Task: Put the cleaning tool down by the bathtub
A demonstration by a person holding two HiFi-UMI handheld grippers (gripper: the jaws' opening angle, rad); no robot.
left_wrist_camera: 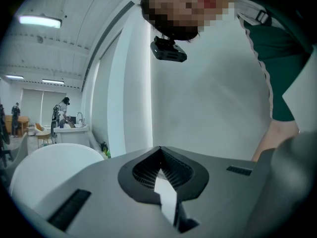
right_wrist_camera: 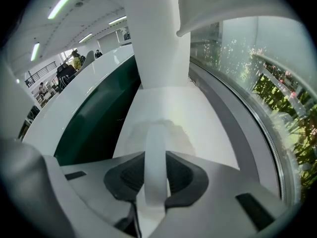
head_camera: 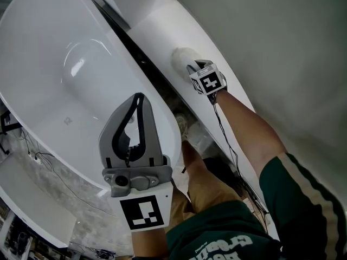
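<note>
Right gripper view: clamps tool [right_wrist_camera: 171, 130] with right gripper [right_wrist_camera: 155, 156] onto ledge [right_wrist_camera: 203, 113] by tub [head_camera: 51, 42], seemingly for release, left gripper [left_wrist_camera: 159, 149] closed, empty.

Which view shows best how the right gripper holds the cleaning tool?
The right gripper view: there the right gripper has its jaws closed on the cleaning tool, on its white handle. The head view shows only the tool's round white head beyond the gripper. The left gripper view shows nothing of it.

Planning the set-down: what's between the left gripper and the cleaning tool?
Head view: bathtub rim and a dark gap lie between left gripper and cleaning tool.
</note>
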